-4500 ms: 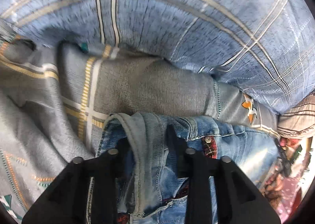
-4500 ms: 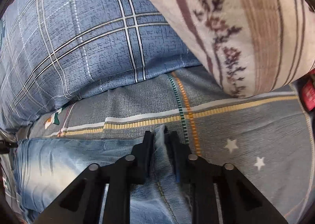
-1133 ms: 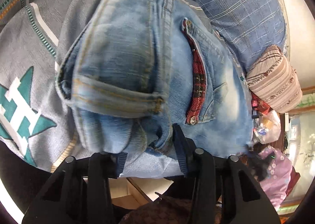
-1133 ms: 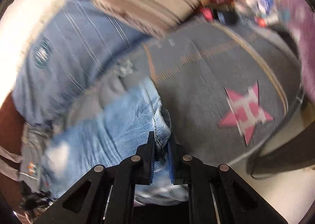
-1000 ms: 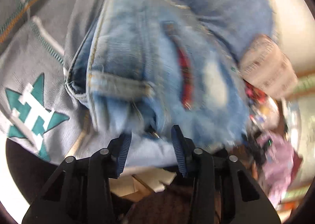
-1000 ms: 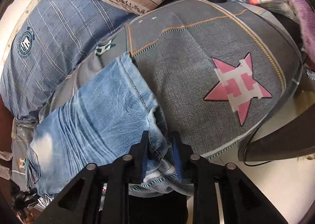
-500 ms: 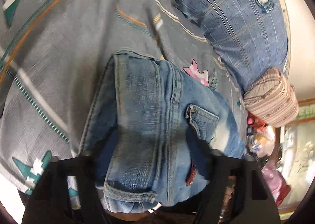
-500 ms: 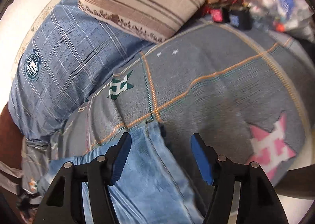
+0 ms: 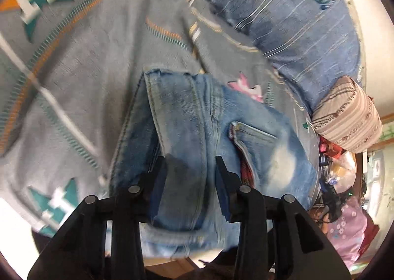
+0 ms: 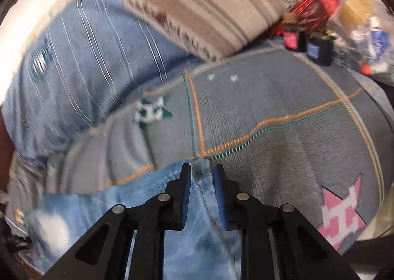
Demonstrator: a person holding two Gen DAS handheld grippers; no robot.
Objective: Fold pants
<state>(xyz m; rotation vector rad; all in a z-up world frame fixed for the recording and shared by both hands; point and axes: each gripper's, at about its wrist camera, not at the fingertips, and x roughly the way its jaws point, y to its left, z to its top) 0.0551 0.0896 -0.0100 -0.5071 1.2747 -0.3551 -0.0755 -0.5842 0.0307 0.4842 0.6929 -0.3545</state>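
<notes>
Light blue jeans (image 9: 197,120) lie folded on a grey bedspread (image 9: 73,83), red-lined back pocket to the right. My left gripper (image 9: 190,169) sits low on the near part of the jeans. Its jaws are closing, and a thick band of denim fills the gap between the pads. In the right wrist view the jeans (image 10: 202,230) stretch off to the lower left. My right gripper (image 10: 202,171) is at their far corner. Its jaws are also closing, and they pinch the raised seam edge there.
A blue plaid pillow (image 9: 283,21) and a striped beige pillow (image 9: 347,117) line the far side of the bed. Bags and small clutter (image 10: 357,21) crowd the corner past the striped pillow (image 10: 209,4). The bedspread (image 10: 283,156) drops off at the near edge.
Half a second ago both grippers stood wide open over the jeans. Both have since narrowed onto the denim, the right one at the far corner seam.
</notes>
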